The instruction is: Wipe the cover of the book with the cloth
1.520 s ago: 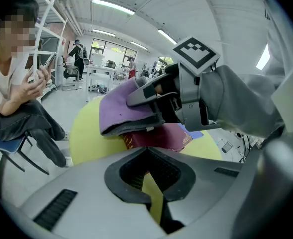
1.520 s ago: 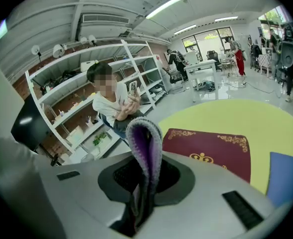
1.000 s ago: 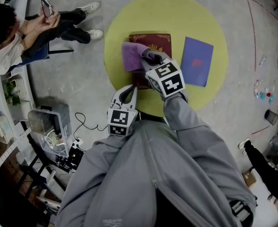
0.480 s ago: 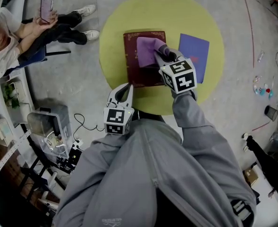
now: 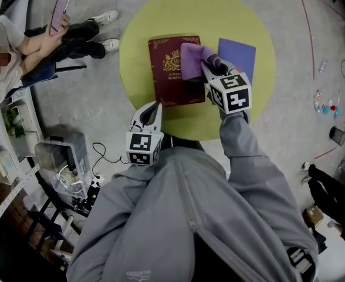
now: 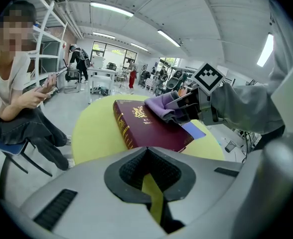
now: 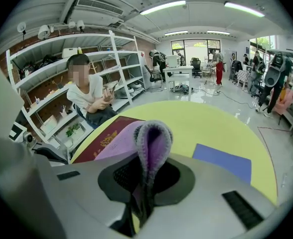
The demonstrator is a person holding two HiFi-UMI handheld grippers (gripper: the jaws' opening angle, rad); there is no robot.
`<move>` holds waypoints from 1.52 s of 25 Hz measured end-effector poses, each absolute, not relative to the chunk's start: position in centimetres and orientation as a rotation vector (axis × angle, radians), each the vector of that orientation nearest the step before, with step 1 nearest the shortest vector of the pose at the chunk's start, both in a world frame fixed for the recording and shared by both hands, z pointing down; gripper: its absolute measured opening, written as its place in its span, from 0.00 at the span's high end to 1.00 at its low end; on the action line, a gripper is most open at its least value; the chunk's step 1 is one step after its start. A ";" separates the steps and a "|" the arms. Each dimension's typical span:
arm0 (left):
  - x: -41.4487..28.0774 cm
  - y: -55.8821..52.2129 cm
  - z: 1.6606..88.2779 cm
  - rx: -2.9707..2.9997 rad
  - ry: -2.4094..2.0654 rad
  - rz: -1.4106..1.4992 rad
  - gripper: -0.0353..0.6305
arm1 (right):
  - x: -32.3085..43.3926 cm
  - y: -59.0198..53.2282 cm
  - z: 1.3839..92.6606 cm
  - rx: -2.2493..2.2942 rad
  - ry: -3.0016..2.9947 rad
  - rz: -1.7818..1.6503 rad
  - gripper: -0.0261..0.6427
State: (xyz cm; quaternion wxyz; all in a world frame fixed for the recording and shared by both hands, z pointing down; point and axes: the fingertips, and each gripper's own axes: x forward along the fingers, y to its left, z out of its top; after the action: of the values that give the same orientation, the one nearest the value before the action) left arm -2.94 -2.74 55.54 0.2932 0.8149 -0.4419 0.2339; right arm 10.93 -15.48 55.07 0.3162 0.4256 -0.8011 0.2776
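Note:
A dark red book (image 5: 171, 78) with gold print lies on the round yellow table (image 5: 161, 16). My right gripper (image 5: 209, 63) is shut on a folded purple cloth (image 5: 192, 59), which rests on the cover's right part, near the far corner. In the right gripper view the cloth (image 7: 151, 133) bulges up out of the jaws, with the book (image 7: 99, 144) to the left. My left gripper (image 5: 154, 109) is shut and holds nothing, at the table's near edge, short of the book (image 6: 151, 131). The left gripper view also shows the cloth (image 6: 161, 106).
A blue booklet (image 5: 239, 53) lies flat on the table just right of the book. A person sits on a chair (image 5: 49, 46) left of the table, holding a phone, feet near the table's edge. Shelving and a cart (image 5: 61, 157) stand at the left.
My right gripper has slid the cloth from the cover's left side across to its right side, uncovering the gold print. The left gripper stays at the table's near edge.

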 end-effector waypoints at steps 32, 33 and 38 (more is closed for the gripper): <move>-3.3 -1.8 55.6 2.180 -1.138 0.645 0.92 | 9.8 -10.6 43.6 1.152 -2.310 0.650 0.87; -3.3 -1.7 55.6 2.179 -1.138 0.645 0.92 | 8.8 -10.5 43.4 1.122 -2.337 0.653 0.87; -3.1 -1.8 55.2 2.178 -1.139 0.639 0.92 | 3.8 -9.5 43.4 0.971 -2.430 0.713 0.87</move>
State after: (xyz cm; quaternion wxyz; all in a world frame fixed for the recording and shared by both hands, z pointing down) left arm -3.12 -1.80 55.19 0.2967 0.8190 -0.4284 0.2402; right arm 3.76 -9.50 43.35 0.2134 0.3497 -0.8754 0.2568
